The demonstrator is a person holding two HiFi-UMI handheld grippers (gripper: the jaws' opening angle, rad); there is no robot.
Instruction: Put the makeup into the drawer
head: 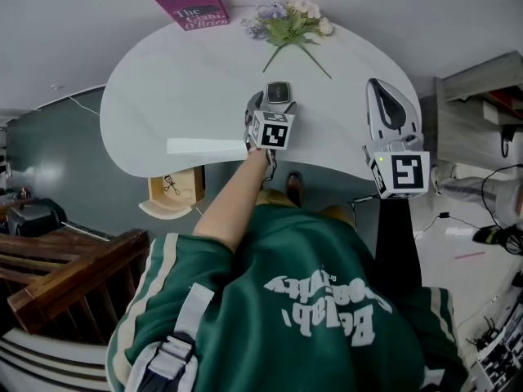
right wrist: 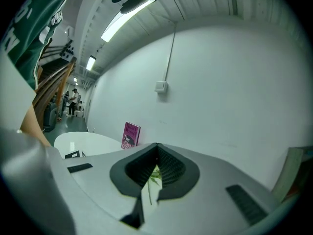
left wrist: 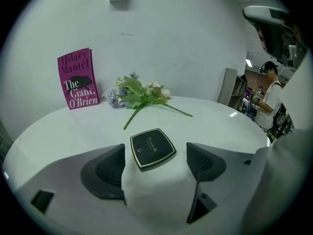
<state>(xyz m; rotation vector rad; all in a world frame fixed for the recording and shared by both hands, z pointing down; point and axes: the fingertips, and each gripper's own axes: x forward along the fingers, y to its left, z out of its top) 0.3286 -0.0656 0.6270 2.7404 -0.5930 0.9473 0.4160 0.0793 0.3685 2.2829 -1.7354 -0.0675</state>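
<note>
Compact lies flat on the white desk, lid shut. Book stands far left by the wall, with flowers just right of it. Left gripper: jaws wide apart, compact between them, pads clear of it. Right gripper: jaws closed tip to tip, empty.

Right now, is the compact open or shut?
Shut. The black compact lies flat on the white table, lid closed, gold-edged top facing up.

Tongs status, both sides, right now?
Left tongs: open, compact on the table between them, not gripped.
Right tongs: shut, empty.
</note>
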